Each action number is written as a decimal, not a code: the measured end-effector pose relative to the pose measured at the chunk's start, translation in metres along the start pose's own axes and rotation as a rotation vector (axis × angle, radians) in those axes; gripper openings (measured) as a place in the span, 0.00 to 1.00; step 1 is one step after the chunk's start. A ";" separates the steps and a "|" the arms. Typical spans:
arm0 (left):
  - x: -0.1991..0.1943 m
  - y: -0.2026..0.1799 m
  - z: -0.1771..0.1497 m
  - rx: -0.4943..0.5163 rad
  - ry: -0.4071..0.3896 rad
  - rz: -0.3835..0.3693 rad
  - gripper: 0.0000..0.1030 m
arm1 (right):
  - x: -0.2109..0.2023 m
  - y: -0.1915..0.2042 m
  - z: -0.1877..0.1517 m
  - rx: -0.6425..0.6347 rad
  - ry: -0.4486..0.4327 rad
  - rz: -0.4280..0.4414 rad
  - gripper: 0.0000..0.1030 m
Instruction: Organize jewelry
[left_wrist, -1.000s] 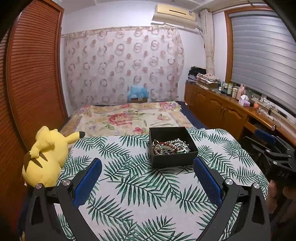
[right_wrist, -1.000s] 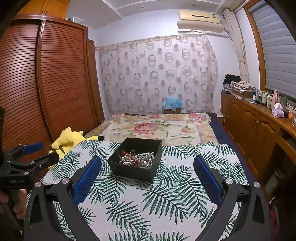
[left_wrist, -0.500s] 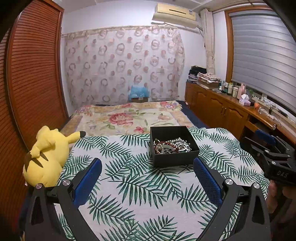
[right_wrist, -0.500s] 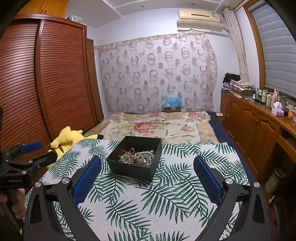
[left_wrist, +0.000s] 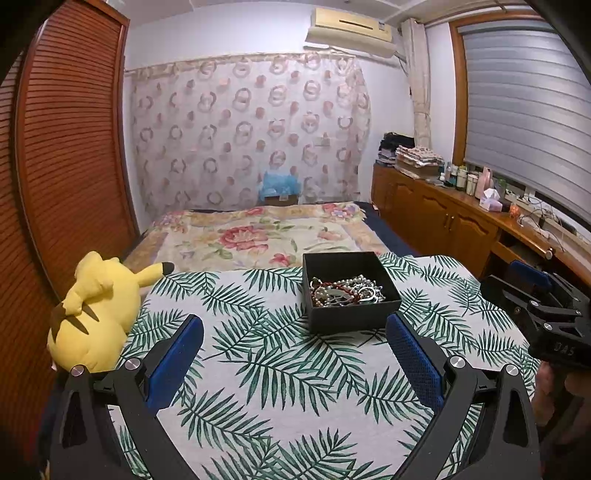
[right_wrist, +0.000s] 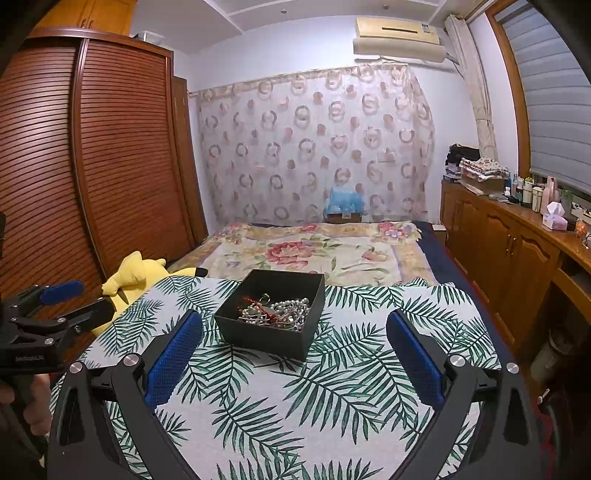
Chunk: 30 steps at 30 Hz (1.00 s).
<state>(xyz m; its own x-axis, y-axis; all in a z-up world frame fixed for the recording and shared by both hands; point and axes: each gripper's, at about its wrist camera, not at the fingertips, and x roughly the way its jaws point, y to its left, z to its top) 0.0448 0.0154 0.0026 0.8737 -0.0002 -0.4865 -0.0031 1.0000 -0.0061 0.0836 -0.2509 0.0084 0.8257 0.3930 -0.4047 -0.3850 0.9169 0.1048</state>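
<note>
A black open box (left_wrist: 351, 321) (right_wrist: 266, 338) stands on the palm-leaf cloth (left_wrist: 258, 369) (right_wrist: 332, 387). Inside lies a tangle of jewelry (left_wrist: 345, 291) (right_wrist: 275, 312): pearl strands, silver pieces and a red cord. My left gripper (left_wrist: 293, 363) is open, its blue pads wide apart, short of the box and a little left of it. My right gripper (right_wrist: 293, 363) is open too, with the box just beyond and left of centre. Each gripper shows at the other view's edge: the right one (left_wrist: 532, 291), the left one (right_wrist: 70, 299). Nothing is held.
A yellow plush toy (left_wrist: 92, 314) (right_wrist: 136, 275) lies at the cloth's left edge. Beyond the box is a bed with a floral cover (left_wrist: 258, 236). Wooden louvred doors (right_wrist: 110, 166) run along the left, cabinets with bottles (left_wrist: 461, 221) along the right.
Both grippers have edged slightly closer to the box and stay open; the box and the jewelry have not moved.
</note>
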 end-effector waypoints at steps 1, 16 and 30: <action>0.000 0.000 0.000 0.000 0.000 0.001 0.93 | 0.000 0.000 -0.001 0.000 0.000 -0.001 0.98; 0.000 0.001 -0.001 0.000 0.000 0.000 0.93 | 0.001 0.002 -0.001 0.000 0.001 -0.002 0.98; 0.000 0.002 -0.001 0.000 0.001 0.001 0.93 | 0.001 0.001 0.002 0.000 0.002 -0.002 0.98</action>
<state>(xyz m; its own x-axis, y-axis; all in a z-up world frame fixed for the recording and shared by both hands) 0.0445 0.0171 0.0021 0.8731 0.0004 -0.4875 -0.0036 1.0000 -0.0056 0.0845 -0.2497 0.0098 0.8255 0.3912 -0.4069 -0.3836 0.9176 0.1040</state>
